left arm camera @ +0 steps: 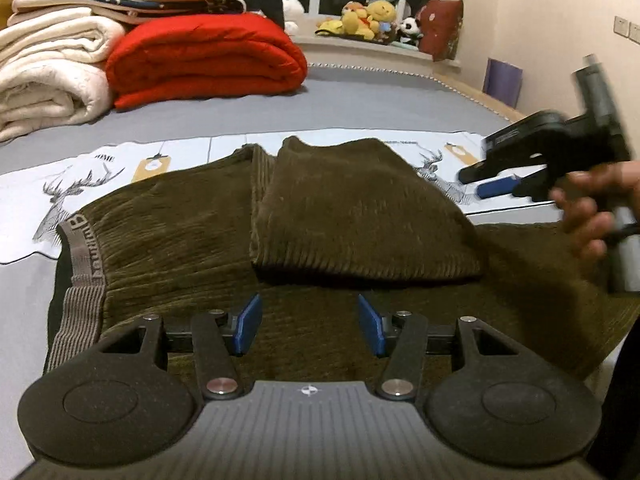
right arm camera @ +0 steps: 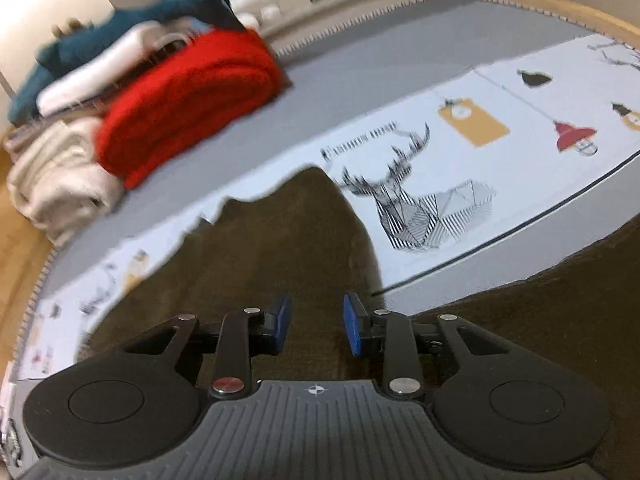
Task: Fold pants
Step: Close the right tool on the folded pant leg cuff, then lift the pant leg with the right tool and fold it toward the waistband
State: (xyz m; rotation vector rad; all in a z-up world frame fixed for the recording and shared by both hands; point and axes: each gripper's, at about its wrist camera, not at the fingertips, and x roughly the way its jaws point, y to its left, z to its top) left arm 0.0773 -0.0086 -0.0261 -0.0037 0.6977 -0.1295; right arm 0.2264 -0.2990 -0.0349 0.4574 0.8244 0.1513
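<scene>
Hovering over the pants [left arm camera: 168, 216], left gripper [left arm camera: 310, 326] and right gripper [right arm camera: 316, 326] gape, holding nothing

Letter "B" on pants waistband [left arm camera: 82, 248], rest unreadable, sheet [right arm camera: 520, 184] lettering blurred

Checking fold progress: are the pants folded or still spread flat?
Partly folded: one section of the pants is doubled back on the rest; the waistband still lies flat on the bed.
</scene>
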